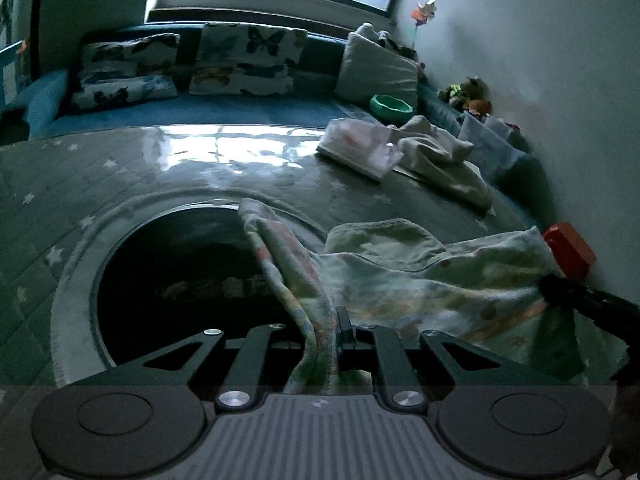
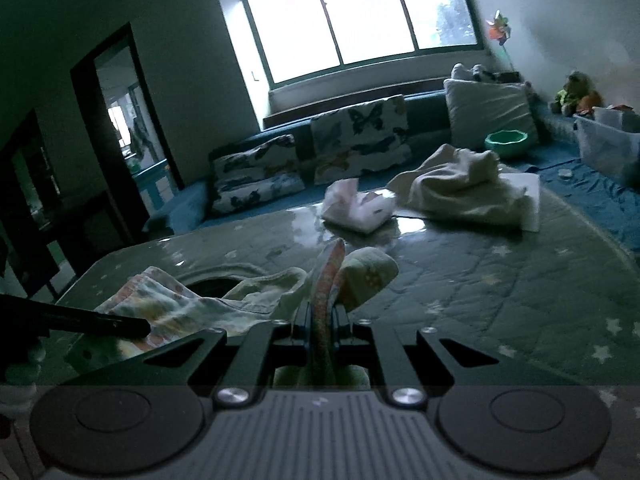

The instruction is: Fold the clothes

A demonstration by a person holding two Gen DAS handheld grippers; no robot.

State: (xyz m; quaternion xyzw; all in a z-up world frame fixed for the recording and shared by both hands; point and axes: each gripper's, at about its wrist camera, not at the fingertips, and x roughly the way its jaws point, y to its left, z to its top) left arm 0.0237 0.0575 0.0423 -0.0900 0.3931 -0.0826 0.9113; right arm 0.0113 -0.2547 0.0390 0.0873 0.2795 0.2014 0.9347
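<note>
A pastel-printed garment [image 1: 404,280] was held stretched just above the star-patterned worktop [image 1: 160,168], one edge clamped in the left tool [image 1: 324,336] and another edge clamped in the right tool [image 2: 322,320].

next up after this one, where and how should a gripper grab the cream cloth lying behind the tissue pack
Take the cream cloth at its raised bunched hump near the top, coming down from above with jaws open wide. That ridge stands clear of the table, whereas the lower edges lie flat and partly over a white sheet, so pinching there would likely catch that too.
</note>
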